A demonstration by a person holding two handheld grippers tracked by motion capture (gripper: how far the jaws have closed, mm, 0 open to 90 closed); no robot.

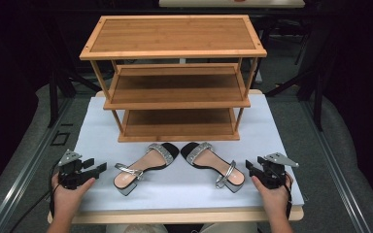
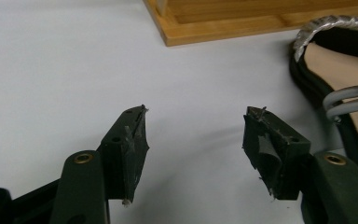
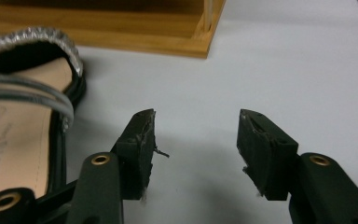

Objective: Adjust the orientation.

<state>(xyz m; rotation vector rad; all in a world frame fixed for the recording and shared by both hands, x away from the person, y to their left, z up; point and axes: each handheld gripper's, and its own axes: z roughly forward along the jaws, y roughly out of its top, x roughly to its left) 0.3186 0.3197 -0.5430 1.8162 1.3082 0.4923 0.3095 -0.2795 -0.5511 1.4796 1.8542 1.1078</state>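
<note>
Sandals: left sandal, right sandal flat on bench before rack | left claw wide, empty | right claw wide, empty

The high view is evenly lit from above on the white table cover, while everything around it sinks to near black from nine to three o'clock. Soft shadows lie under the wooden rack. Both gripper views are bright, slightly grainy, with the near jaws soft and faint shadows at six o'clock.
</note>
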